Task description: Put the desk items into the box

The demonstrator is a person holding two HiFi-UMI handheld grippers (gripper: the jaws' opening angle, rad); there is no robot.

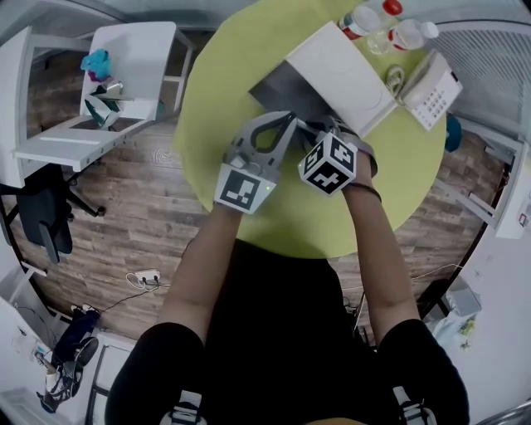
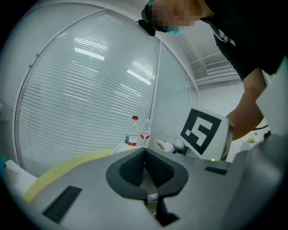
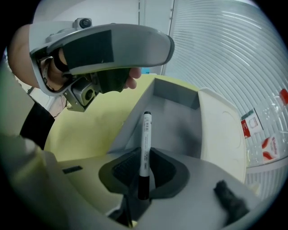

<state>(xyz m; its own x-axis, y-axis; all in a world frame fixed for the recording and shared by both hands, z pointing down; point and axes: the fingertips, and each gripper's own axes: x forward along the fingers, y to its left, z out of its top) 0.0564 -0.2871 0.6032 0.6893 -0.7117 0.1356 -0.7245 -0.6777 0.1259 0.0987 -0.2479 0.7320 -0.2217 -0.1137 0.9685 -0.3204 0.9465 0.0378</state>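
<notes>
The marker (image 3: 145, 143) is pinched in the right gripper (image 3: 143, 168) – white barrel upright between the two dark pads, black end down at the root of the jaws, the far tip pointing out over the box (image 3: 173, 92). The pen is off the table and above the near edge of the box's grey inside. The box sits on the round yellow-green table (image 1: 249, 50), and its white lid (image 1: 340, 66) lies open, flat on the far right side.

Over to the left gripper (image 2: 145, 168) – jaws pressed together, ribbed pads meeting in a tight line, nothing between them. From the head view it hovers just beside the right one, the two marker cubes almost side by side near the table's front edge, both grippers aimed at the box.

Beyond the lid stand two clear water bottles (image 1: 365, 18) (image 1: 406, 33), one red-capped, one white-capped, near the table's far rim. Just to their right lies a white desk phone (image 1: 431, 87). Off the table, to the left, is a white desk (image 1: 141, 58) with a few small things on it, a black office chair (image 1: 46, 216) below it, and a power strip (image 1: 145, 276) on the wood floor.
</notes>
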